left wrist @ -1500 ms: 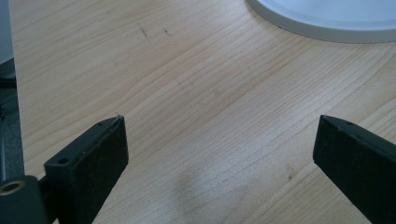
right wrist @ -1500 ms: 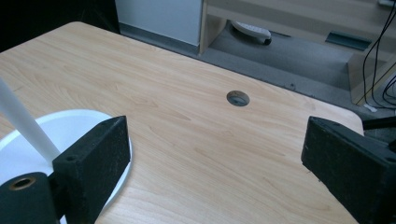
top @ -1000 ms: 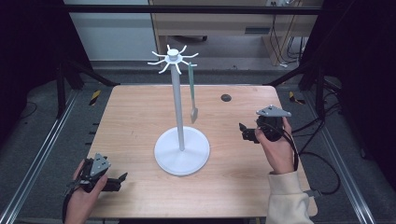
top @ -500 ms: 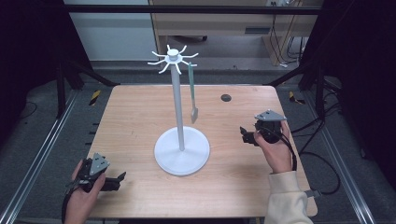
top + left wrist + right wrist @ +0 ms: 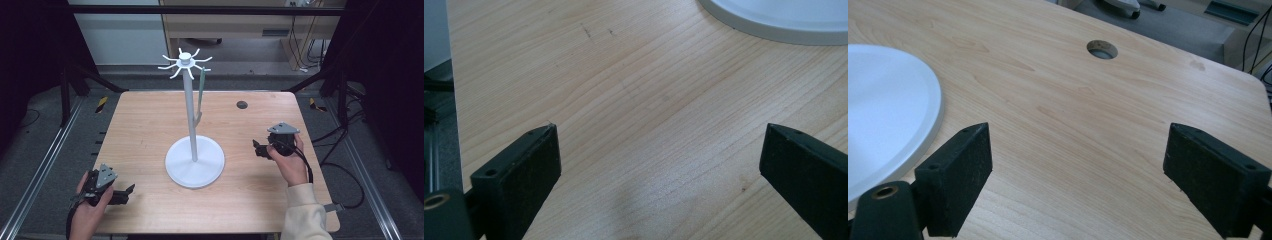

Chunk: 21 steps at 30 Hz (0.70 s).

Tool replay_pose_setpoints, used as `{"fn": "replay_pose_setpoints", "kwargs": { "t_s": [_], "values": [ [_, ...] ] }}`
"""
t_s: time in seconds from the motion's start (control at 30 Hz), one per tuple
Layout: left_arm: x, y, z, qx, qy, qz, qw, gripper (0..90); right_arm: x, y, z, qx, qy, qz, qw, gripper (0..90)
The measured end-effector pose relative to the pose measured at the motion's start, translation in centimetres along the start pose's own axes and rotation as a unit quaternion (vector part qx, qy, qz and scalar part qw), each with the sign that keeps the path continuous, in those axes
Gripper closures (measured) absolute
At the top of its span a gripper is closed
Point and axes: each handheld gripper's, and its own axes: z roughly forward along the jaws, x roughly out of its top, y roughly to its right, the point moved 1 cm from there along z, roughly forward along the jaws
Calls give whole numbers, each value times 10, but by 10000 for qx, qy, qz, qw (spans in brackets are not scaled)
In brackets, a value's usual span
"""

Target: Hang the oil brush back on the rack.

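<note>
Centrally, white round-based hook stand [image 5: 194, 155] on pale wood table [image 5: 150, 125]. L gripper [image 5: 122, 195] & R gripper [image 5: 257, 148]: jaws apart, empty.

No text, label, brand, number or sign can be read anywhere in these pictures, neither on the wooden surface [image 5: 150, 130], nor on the white stand [image 5: 194, 161], nor on either tool.
</note>
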Motion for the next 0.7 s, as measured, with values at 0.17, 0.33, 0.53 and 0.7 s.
{"fn": "replay_pose_setpoints", "kwargs": {
  "t_s": [0.17, 0.33, 0.53, 0.7],
  "values": [
    [0, -1, 0, 30, 15, -7, 10000, 26, -5, -7, 9, 48, -75, -99, 9999, 130],
    [0, 0, 0, 2, 45, -49, 10000, 27, -12, -12, 18, 187, -60, 4, 9998, 139],
    [0, 0, -1, -4, 48, -53, 10000, 27, -20, -14, 27, 385, 63, 264, 9989, 152],
    [0, 0, -1, -15, 51, -52, 10000, 27, -24, -17, 34, 454, 108, 190, 9987, 152]
  ]
}}
